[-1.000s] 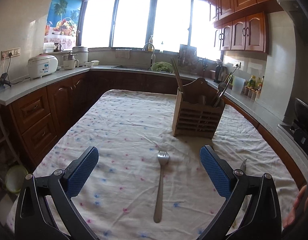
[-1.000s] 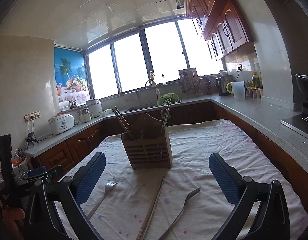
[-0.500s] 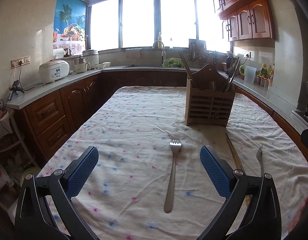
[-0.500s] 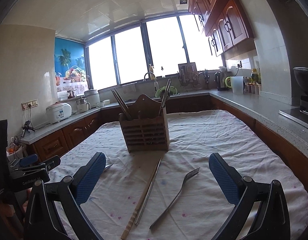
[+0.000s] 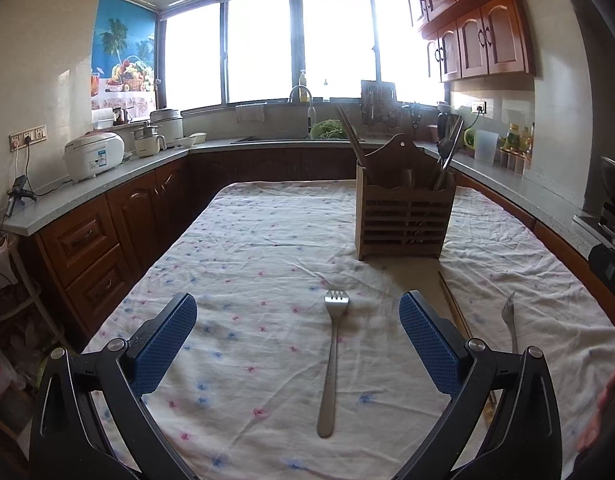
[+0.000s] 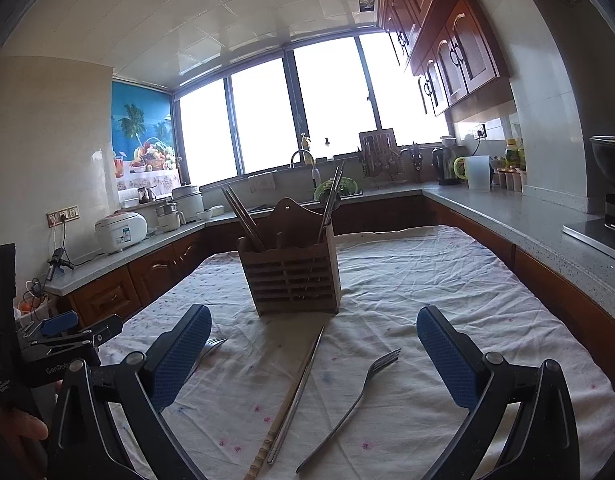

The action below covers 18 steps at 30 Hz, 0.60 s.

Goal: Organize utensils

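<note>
A wooden utensil holder [image 5: 403, 216] stands on the cloth-covered table, with chopsticks and metal utensils upright in it; it also shows in the right wrist view [image 6: 293, 272]. A metal fork [image 5: 332, 356] lies between the open fingers of my left gripper [image 5: 297, 320]. My right gripper [image 6: 313, 334] is open and empty above a pair of chopsticks [image 6: 295, 396] and a second fork [image 6: 351, 404]. The chopsticks [image 5: 455, 310] and that fork [image 5: 509, 320] lie right of my left gripper. The left gripper [image 6: 63, 334] shows at the far left in the right wrist view.
The table carries a white flowered cloth [image 5: 247, 248]. Wooden cabinets and a grey counter [image 5: 87, 196] run around the table, with a rice cooker [image 5: 93, 154], a sink [image 5: 303, 128] and a kettle [image 6: 445, 164] on them.
Both views have swung and levelled, so the holder now sits more central. The left gripper view turned left to right across the fork. Both grippers stayed open.
</note>
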Each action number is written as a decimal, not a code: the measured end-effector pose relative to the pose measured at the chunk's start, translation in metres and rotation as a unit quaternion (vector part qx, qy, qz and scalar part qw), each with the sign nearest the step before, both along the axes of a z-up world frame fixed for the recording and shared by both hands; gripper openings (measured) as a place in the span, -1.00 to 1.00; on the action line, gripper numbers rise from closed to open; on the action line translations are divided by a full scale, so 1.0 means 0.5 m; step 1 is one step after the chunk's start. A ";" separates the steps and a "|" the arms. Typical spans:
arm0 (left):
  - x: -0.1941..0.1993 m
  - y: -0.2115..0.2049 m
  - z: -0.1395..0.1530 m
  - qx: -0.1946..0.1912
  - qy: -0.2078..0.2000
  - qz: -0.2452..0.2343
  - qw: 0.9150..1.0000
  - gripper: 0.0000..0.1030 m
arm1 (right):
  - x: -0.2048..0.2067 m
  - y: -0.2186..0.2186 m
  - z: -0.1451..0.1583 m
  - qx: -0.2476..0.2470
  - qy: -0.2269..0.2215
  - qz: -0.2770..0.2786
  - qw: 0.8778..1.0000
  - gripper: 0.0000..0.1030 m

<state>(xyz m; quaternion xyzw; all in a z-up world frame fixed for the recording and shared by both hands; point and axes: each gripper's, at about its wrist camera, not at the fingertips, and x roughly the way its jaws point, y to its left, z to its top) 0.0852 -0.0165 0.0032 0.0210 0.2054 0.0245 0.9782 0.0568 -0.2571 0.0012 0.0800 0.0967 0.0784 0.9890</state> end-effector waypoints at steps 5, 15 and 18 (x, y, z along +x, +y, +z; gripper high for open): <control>-0.014 -0.006 0.002 0.005 -0.009 0.008 1.000 1.00 | -0.004 0.016 -0.007 -0.008 0.000 0.009 1.000 1.00; -0.032 0.005 0.000 -0.009 -0.019 0.001 1.000 1.00 | -0.008 0.023 -0.027 -0.019 0.010 0.010 1.000 1.00; -0.034 0.006 0.003 -0.009 -0.023 -0.001 1.000 1.00 | -0.009 0.024 -0.027 -0.020 0.008 0.011 1.000 1.00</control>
